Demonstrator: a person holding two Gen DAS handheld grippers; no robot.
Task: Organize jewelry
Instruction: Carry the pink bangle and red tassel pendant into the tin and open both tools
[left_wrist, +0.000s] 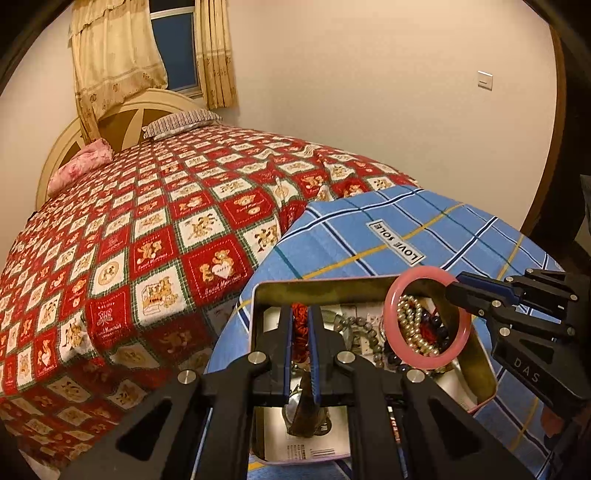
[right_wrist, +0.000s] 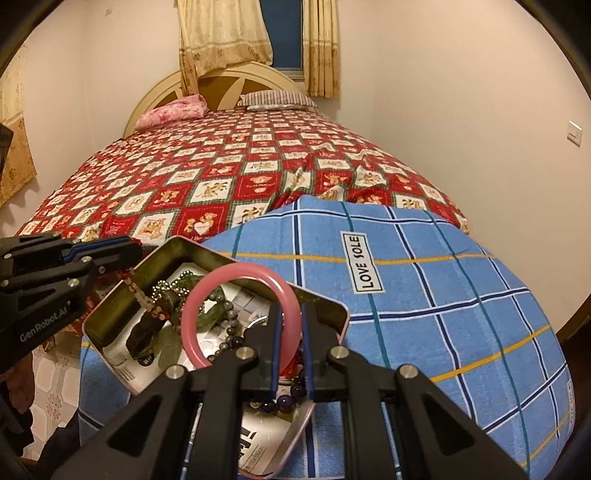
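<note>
Surface: blue checked cloth (right_wrist: 424, 314) on your bed (left_wrist: 155, 229), tin (left_wrist: 484, 384) on top.
Bangle (right_wrist: 236, 273): stiff, smooth, likely brittle; right gripper (right_wrist: 291, 350) pinches its rim.
Beads (left_wrist: 300, 325): limp strand, clenched in left gripper (left_wrist: 300, 354).

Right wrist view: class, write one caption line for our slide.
Right gripper holds a pink bangle above an open tin of beaded jewelry on a blue plaid cloth.

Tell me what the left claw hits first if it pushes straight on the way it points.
Probably the red beaded string it already pinches, then the rectangular metal tin's far wall just beyond. The left claw points into the tin; depth there is hard to judge.
</note>
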